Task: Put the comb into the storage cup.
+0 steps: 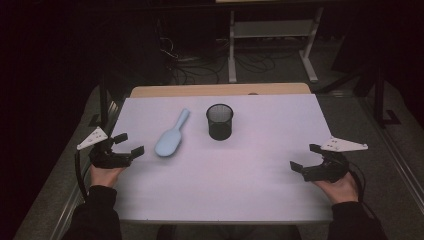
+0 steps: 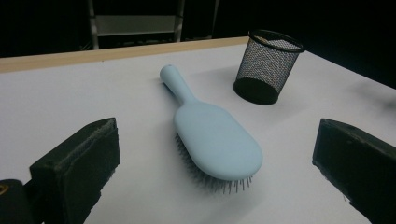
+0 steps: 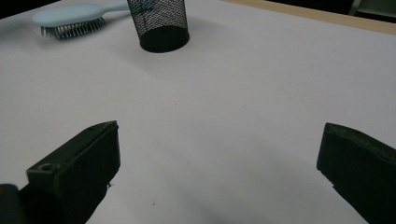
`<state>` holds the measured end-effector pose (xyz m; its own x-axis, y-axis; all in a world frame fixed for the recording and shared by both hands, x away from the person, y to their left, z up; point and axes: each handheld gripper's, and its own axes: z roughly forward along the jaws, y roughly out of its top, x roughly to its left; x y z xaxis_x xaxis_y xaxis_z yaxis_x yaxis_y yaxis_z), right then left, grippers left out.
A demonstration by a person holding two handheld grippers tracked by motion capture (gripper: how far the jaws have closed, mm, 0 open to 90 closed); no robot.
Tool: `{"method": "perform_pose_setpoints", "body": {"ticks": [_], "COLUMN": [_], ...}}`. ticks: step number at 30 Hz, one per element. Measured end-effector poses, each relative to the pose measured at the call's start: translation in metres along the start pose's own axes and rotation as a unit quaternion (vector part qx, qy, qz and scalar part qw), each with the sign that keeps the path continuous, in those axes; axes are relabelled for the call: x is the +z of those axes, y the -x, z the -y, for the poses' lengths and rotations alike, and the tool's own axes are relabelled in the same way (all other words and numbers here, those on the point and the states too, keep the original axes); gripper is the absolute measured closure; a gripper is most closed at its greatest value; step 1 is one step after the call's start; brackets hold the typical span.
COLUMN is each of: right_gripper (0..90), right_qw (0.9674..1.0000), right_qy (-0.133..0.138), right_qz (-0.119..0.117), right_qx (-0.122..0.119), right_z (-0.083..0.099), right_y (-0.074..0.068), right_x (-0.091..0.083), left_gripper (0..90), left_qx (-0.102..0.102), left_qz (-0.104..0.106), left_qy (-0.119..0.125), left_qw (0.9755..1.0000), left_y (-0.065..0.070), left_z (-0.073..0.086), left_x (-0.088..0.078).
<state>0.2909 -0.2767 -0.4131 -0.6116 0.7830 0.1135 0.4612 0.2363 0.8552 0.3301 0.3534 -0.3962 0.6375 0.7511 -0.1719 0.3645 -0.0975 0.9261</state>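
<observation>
A light blue hairbrush [image 1: 172, 135] lies bristles down on the white table top [image 1: 250, 175], its handle pointing toward the far edge. Beside it to the right stands a black mesh cup [image 1: 219, 121], upright and empty. My left gripper [image 1: 128, 144] rests at the table's left edge, open, a short way left of the brush head. In the left gripper view the hairbrush [image 2: 212, 135] lies just beyond the parted jaws, with the mesh cup [image 2: 268, 66] behind it. My right gripper [image 1: 305, 158] is open at the right edge, far from both; its view shows the mesh cup [image 3: 159, 23] and hairbrush [image 3: 74, 18] at the top left.
A wooden strip [image 1: 220, 90] runs along the table's far edge. Behind it, on the dark floor, are cables and a grey metal frame [image 1: 272, 30]. A person's hands and dark sleeves come in from the bottom.
</observation>
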Motion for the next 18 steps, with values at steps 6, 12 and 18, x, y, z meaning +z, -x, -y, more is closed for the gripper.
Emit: {"method": "perform_pose_setpoints", "body": {"ticks": [6, 12, 18], "right_gripper": [0.0, 0.0, 0.0], "right_qw": [1.0000, 1.0000, 1.0000], "right_qy": [0.001, 0.000, -0.002], "right_qz": [-0.001, -0.003, -0.003], "right_qx": [0.003, 0.002, 0.001], "right_z": [0.000, 0.000, 0.001], "right_y": [0.000, 0.000, -0.001], "right_x": [0.000, 0.000, 0.000], "left_gripper": [0.7, 0.8, 0.7], "left_qx": [0.012, 0.020, 0.032], "left_qz": [0.001, 0.000, -0.001], "left_qy": [-0.010, -0.020, -0.025], "left_qw": [0.9999, 0.9996, 0.9992], "left_y": [0.003, 0.005, 0.006], "left_z": [-0.009, -0.017, -0.028], "left_x": [0.003, 0.007, 0.011]}}
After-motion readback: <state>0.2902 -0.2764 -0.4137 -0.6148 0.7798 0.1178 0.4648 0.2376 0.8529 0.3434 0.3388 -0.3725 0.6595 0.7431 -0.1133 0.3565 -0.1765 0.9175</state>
